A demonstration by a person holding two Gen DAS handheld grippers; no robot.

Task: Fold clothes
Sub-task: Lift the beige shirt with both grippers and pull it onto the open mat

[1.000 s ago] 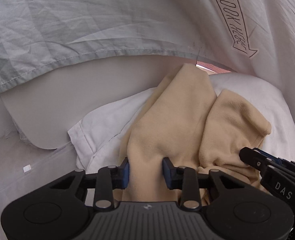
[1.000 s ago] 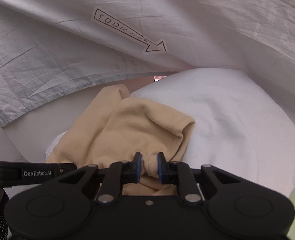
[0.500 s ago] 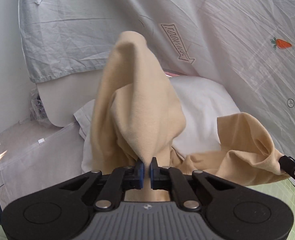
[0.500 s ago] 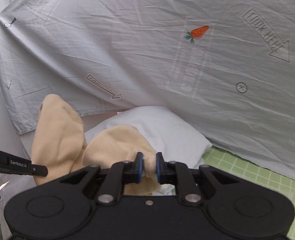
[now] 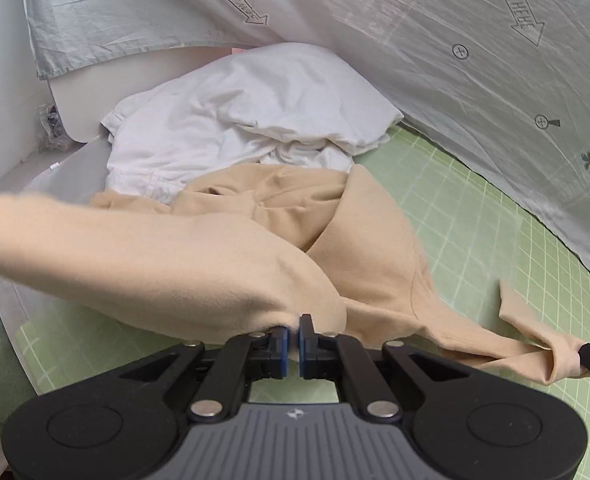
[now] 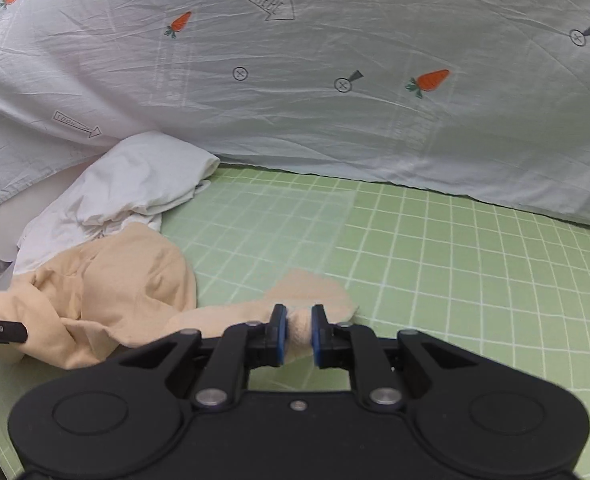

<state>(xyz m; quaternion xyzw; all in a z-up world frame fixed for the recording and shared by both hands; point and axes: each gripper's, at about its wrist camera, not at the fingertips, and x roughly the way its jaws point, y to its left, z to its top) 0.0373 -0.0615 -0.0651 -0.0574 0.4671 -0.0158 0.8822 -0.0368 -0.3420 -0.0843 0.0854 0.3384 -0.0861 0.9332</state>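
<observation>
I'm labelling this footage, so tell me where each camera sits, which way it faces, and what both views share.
Left wrist: sits on the left gripper, looking down along its fingers, shut on the beige soft garment; the right gripper's tip shows at the right edge.
Right wrist: sits on the right gripper, shut on another part of the garment, facing the green gridded mat.
Shared: the garment, mat, crumpled white garment, carrot-print sheet.

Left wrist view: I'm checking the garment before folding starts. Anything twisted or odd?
The tan garment is bunched, not flat: one part droops over the left gripper, and another trails to the right gripper.
</observation>
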